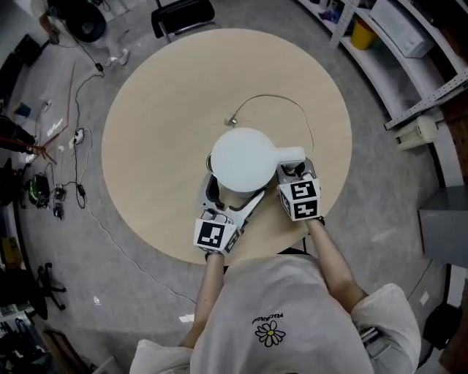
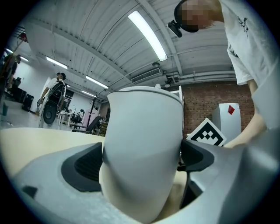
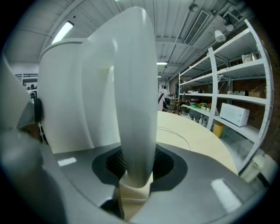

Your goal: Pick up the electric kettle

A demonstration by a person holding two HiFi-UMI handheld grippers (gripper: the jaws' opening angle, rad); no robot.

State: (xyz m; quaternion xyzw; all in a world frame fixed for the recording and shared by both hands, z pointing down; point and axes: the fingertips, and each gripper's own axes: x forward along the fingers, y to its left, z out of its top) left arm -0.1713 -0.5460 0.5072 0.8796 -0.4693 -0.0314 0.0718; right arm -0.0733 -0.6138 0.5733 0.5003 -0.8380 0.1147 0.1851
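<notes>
The white electric kettle (image 1: 241, 159) stands on the round wooden table (image 1: 161, 124) near its front edge. My left gripper (image 1: 232, 199) reaches in level from the front. Its jaws are spread wide round the kettle's lower body (image 2: 144, 144). The dark pads (image 2: 85, 164) sit close on either side, and I see no squeeze. My right gripper (image 1: 292, 171) comes from the right and is shut on the kettle's handle (image 3: 135, 109). The upright white handle fills the gap between the right gripper's pads (image 3: 114, 164). The kettle's body (image 3: 70, 96) is at the left of the right gripper view.
A thin cable (image 1: 274, 98) loops across the table behind the kettle. Metal shelves (image 1: 409, 44) stand at the right, a black chair (image 1: 183, 14) beyond the table's far edge, and wires and gear (image 1: 73, 139) on the floor at the left.
</notes>
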